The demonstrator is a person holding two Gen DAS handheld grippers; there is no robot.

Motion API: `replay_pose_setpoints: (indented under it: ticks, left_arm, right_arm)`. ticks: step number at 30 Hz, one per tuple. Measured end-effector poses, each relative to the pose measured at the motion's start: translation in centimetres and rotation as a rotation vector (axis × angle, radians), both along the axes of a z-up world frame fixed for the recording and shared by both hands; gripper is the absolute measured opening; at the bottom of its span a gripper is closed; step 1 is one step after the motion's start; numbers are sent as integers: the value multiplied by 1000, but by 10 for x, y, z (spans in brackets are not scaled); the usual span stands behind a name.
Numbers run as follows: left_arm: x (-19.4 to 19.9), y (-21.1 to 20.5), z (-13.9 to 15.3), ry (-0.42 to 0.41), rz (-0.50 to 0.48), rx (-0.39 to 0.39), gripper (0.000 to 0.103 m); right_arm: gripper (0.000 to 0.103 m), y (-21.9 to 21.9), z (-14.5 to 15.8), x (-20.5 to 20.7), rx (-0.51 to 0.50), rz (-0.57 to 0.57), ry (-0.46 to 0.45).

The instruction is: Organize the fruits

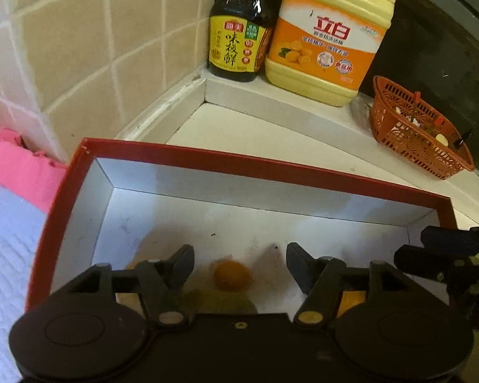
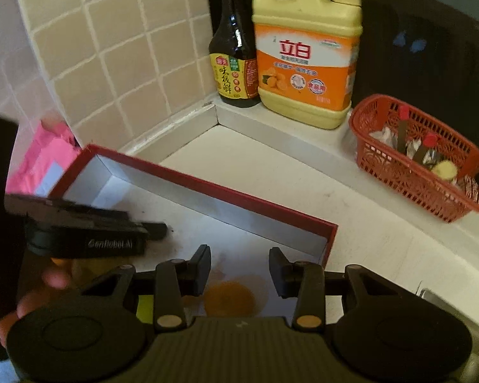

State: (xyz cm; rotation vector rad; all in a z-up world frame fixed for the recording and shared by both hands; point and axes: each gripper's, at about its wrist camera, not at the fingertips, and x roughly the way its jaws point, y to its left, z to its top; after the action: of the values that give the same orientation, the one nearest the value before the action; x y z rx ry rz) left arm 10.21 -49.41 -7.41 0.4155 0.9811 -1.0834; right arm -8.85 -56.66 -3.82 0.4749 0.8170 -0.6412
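A shallow red box (image 1: 188,154) with a white inside sits on the counter; it also shows in the right wrist view (image 2: 207,186). In the left wrist view a small orange fruit (image 1: 232,275) lies on the box floor between the fingers of my left gripper (image 1: 239,266), which is open and holds nothing. A yellow-green fruit (image 1: 220,301) lies just below it, and another orange fruit (image 1: 351,300) is partly hidden behind the right finger. In the right wrist view my right gripper (image 2: 239,269) is open above an orange fruit (image 2: 229,298) in the box. The left gripper (image 2: 89,233) shows at left.
A dark sauce bottle (image 1: 239,32) and a yellow detergent jug (image 1: 329,41) stand in the tiled corner. A red plastic basket (image 2: 421,159) with small items sits at right. A pink cloth (image 1: 12,166) lies left of the box. The right gripper (image 1: 447,255) enters at right.
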Motion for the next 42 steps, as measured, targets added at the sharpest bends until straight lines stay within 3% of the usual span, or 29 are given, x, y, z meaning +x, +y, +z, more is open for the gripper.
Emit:
replay_pose_setpoints:
  ticks: [3,5,8,12,16,20,24,31,37,42]
  left_arm:
    - [-4,8,15,-20,-14,-27,76]
    - [-8,16,34,-52,-16,-60,76]
    - [-13,37,65,-109,-9,-113,77]
    - [-23,83,110,-159,-2,-191,78]
    - [-47,139,148,-278,67,-223,80]
    - [-65,189,171,-342,154,-208,82]
    - [-83,221,171,-351,241,-139,82]
    - [-124,252,143,-385,278,-46,82]
    - [-134,271,120,-382,385,-45,82]
    - [-136,269,109,-326,366,-41,82]
  right_arm:
    - [66,-2,10,-11,26,-27,-43]
    - [71,-1,20,-15,16,-43,-58]
    - [76,15,48,-24,-60,-43,-86]
    - [92,52,83,-38,-158,-51,-130]
    - [96,96,116,-46,-237,-42,-177]
    - [99,136,130,-49,-259,-23,-210]
    - [100,163,123,-46,-201,-10,-185]
    - [100,204,101,-47,-172,-23,-112]
    - [100,218,78,-64,-171,-82,-43]
    - [100,220,61,-75,-153,-113,2]
